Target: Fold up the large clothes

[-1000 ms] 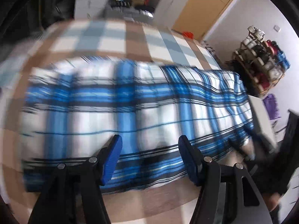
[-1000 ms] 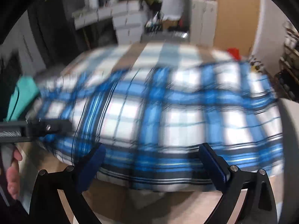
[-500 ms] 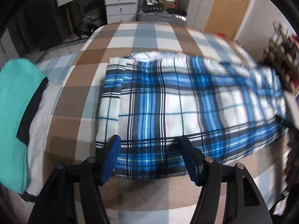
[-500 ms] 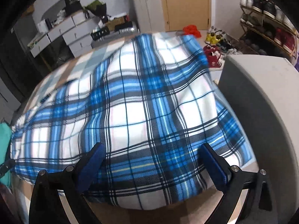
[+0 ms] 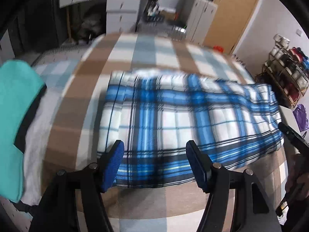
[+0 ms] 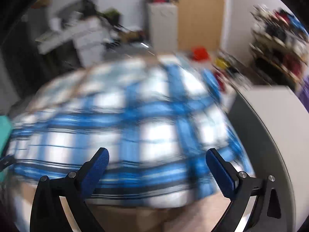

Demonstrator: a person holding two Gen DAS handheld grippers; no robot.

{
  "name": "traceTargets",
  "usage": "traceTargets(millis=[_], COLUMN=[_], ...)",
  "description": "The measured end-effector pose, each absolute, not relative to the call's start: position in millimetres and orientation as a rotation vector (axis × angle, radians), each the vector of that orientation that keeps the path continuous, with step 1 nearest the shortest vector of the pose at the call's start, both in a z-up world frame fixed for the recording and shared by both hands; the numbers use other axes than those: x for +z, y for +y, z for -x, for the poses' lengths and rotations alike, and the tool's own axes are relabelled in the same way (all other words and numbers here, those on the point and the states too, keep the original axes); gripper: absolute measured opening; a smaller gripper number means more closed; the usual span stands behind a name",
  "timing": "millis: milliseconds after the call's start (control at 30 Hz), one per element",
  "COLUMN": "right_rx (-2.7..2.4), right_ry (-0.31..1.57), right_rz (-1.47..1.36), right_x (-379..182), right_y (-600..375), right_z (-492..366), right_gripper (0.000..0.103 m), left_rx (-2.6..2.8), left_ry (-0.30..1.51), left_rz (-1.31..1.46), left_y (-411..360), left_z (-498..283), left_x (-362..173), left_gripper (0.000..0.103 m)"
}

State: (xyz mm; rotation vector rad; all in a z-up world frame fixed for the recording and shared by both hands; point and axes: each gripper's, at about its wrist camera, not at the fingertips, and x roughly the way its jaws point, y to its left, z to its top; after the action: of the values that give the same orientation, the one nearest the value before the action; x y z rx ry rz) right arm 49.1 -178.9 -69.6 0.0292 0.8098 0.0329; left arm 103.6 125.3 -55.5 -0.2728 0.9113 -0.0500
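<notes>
Shirt lies half-folded on the bed; both tools, left and right, gape empty; next, grip its near hem.

Each camera sits behind its own jaws, looking forward and down along them from the near edge of the bed. The left wrist view faces the plaid garment from its left part, close above. The right wrist view, blurred, faces its right part. Both share the garment and the far drawers.
</notes>
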Motion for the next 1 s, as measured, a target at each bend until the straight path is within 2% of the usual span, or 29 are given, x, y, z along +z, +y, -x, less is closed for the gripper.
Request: traceTargets(millis=[133, 267, 433, 700, 833, 867, 900, 1000], right_rx=[0.159, 0.157, 0.166, 0.207, 0.243, 0.236, 0.242, 0.262], right_ry=[0.867, 1.005, 1.003, 0.976, 0.802, 0.768, 0.748, 0.730], right_rz=[0.007, 0.091, 0.121, 0.109, 0.130, 0.135, 0.127, 0.058], right_x=[-82, -125, -131, -131, -84, -75, -68, -59], right_y=[-133, -112, -118, -116, -92, -86, -81, -73], right_z=[-55, -67, -64, -66, -22, -11, -2, 19], right_gripper=[0.101, 0.102, 0.102, 0.103, 0.103, 0.103, 0.103, 0.103], left_rx=[-0.047, -0.072, -0.139, -0.245, -0.191, -0.165, -0.157, -0.122], left_ry=[0.962, 1.001, 1.006, 0.999, 0.934, 0.922, 0.921, 0.919], left_rz=[0.257, 0.293, 0.387, 0.639, 0.681, 0.702, 0.731, 0.868], left_y=[121, 132, 146, 179, 193, 198, 202, 216], left_z=[-113, -125, -126, -123, -100, -92, -88, -75], left_x=[-70, -92, -93, -97, -76, -73, -73, -87], left_gripper=[0.062, 0.062, 0.062, 0.062, 0.062, 0.066, 0.078, 0.079])
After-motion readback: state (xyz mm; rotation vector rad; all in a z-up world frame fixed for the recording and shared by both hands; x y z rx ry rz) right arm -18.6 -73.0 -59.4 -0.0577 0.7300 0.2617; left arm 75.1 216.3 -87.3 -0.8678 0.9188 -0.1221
